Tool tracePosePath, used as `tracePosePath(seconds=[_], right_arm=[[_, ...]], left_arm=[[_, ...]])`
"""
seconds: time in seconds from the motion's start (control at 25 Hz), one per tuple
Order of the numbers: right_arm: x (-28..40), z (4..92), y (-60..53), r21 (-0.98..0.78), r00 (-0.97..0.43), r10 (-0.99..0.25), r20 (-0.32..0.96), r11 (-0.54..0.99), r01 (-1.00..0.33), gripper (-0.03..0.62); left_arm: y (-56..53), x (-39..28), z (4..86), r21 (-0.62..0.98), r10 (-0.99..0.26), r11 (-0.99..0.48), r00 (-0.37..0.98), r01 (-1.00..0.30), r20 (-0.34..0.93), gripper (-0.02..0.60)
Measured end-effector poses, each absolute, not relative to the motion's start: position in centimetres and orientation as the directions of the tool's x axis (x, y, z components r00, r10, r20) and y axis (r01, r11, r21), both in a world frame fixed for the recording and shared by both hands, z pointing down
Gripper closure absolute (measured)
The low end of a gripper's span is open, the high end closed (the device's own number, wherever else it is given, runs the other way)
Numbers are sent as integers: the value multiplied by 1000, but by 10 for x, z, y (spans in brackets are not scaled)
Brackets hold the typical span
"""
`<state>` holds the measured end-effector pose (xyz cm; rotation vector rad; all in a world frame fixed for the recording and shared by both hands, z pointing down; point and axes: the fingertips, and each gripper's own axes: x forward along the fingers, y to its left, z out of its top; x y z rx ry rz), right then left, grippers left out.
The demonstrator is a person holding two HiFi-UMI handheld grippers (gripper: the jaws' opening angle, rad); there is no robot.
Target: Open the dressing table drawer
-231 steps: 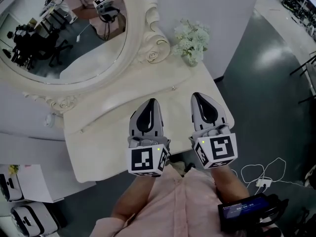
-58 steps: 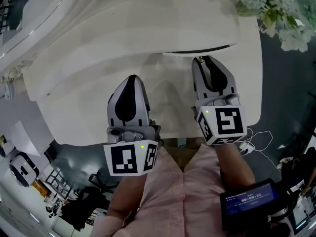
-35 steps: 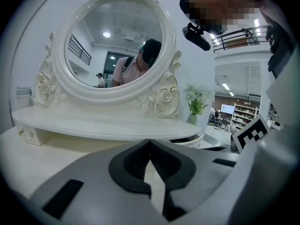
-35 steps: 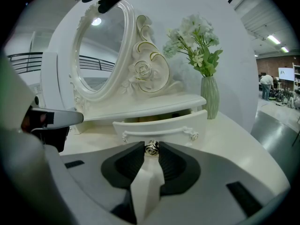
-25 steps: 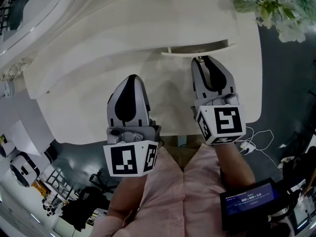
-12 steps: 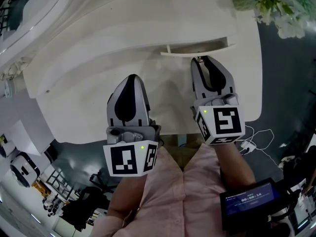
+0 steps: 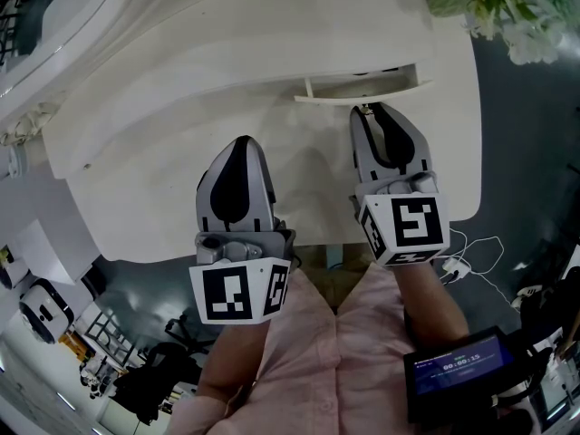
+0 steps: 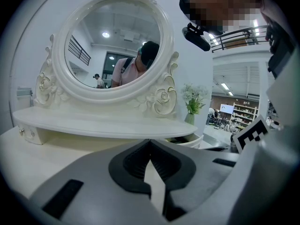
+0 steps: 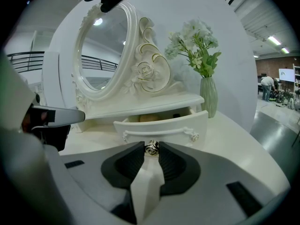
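Right gripper view shows the right tongs [image 9: 151, 152] pinched on a small silvery rose-shaped knob [image 9: 151, 146] at the middle of the drawer [image 9: 164, 125]. The drawer has a curved, cream-painted front with a moulded rail ending in rosettes, and it stands partly pulled out from under the shelf of the glossy cream counter [image 9: 243, 144]. Behind it rise an oval mirror [image 9: 101, 55] in a carved, scrolled frame and a slim pale-green vase [image 9: 208, 95] of white flowers [image 9: 197, 41]. The left tongs [image 8: 150, 142], tips together on nothing, sit over the counter's smooth top, left of the drawer.
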<state>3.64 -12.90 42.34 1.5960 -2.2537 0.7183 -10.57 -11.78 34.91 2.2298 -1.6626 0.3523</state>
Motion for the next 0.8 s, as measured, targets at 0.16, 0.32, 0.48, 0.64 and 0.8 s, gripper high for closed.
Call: tracePosePath(seconds=[0.16, 0.32, 0.48, 0.64, 0.8], right_arm=[[37, 424, -127, -230, -346, -794, 500, 263, -937, 488], [38, 425, -126, -229, -345, -794, 500, 263, -937, 488], [39, 425, -125, -229, -344, -794, 501, 262, -938, 488], [39, 425, -125, -227, -343, -795, 501, 262, -938, 488], [39, 425, -124, -226, -342, -794, 502, 262, -938, 488]], left_arm=[[-116, -105, 350, 118, -874, -260, 286, -958, 392, 560], [-115, -104, 350, 118, -874, -262, 287, -958, 392, 560], [-114, -103, 350, 117, -874, -262, 287, -958, 392, 560], [-114, -103, 351, 118, -873, -264, 289, -957, 392, 560], [-114, -102, 351, 119, -873, -264, 290, -957, 393, 560]])
